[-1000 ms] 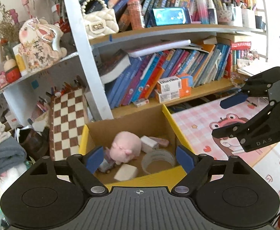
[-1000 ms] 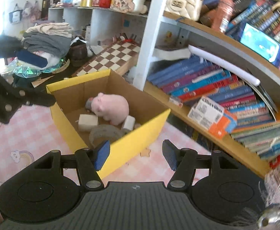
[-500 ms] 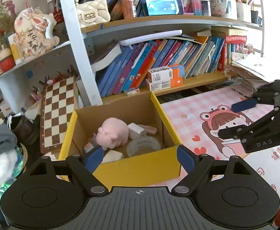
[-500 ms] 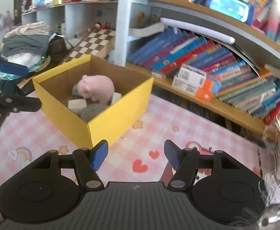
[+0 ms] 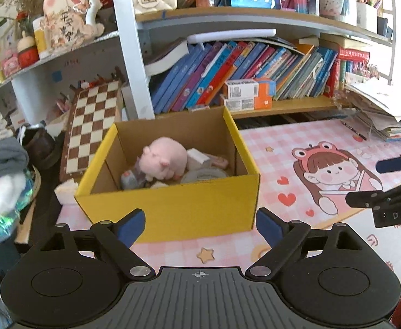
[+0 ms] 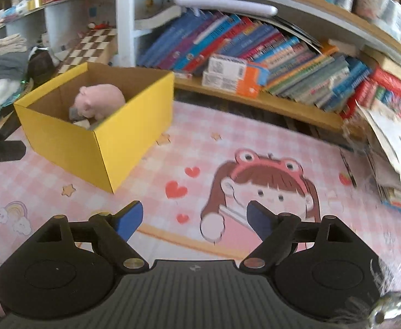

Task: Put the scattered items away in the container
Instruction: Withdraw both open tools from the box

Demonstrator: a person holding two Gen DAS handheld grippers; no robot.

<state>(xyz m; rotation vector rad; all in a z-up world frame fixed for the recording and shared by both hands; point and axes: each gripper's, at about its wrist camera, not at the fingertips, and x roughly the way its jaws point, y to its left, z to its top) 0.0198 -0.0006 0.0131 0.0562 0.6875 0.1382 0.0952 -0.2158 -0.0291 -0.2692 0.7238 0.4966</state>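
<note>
One yellow box (image 5: 173, 208) on pink mat (image 5: 277, 164), below bookshelf. Inside box: one pink plush pig (image 5: 164, 161), one tape roll (image 5: 203, 175), one white block (image 5: 197, 156), few small items more, count not clear. Two grippers. Left gripper (image 5: 200, 224) before box, jaws wide and opening, nothing between. Right gripper (image 6: 192, 219) over mat, jaws opening, nothing between.

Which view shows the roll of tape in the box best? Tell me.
The left wrist view: it looks down into the yellow box, showing the tape roll beside the pink pig. In the right wrist view the box wall hides it.
</note>
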